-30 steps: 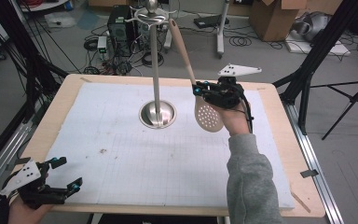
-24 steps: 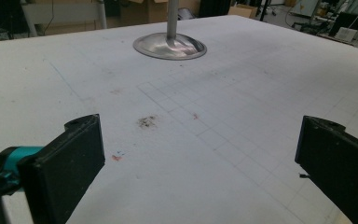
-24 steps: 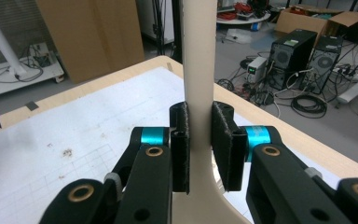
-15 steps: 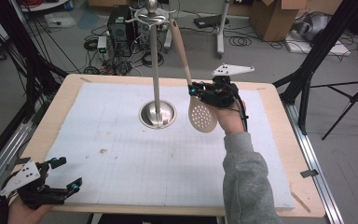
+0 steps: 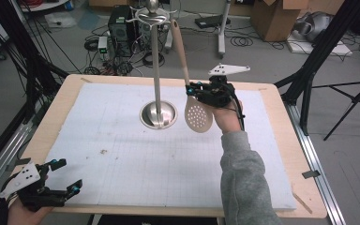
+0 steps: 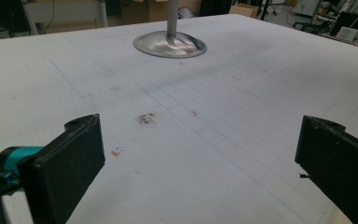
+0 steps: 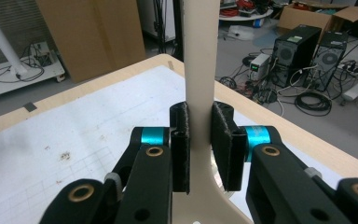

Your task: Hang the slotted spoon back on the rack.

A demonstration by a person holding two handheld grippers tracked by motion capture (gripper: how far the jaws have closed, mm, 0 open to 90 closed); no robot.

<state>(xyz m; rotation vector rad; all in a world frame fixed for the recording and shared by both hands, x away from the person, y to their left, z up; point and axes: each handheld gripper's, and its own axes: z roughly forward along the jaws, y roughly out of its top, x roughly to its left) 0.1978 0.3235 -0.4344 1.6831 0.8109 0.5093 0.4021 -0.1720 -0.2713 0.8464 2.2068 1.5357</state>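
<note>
A beige slotted spoon [image 5: 198, 117] hangs upright over the white mat, its long handle [image 7: 199, 70] rising beside a metal stand [image 5: 155, 70] topped with hooks. My right gripper [image 5: 192, 90] is shut on the handle just above the perforated head; in the right gripper view [image 7: 199, 140] both black pads press on it. The spoon's head floats just right of the stand's round base [image 5: 158, 115]. At the mat's near left corner my left gripper [image 5: 68, 174] is open and holds nothing, and its jaws [image 6: 200, 158] stand wide apart, facing the base [image 6: 169, 45].
The white gridded mat [image 5: 122, 159] covers a wooden tabletop [image 5: 281, 140]. Black frame legs and a tripod [image 5: 351, 98] flank the table. Computer towers [image 5: 122, 23], cables and cardboard boxes lie on the floor behind.
My right gripper and the spoon have shifted slightly left, closer to the stand. The left gripper has stayed where it was.
</note>
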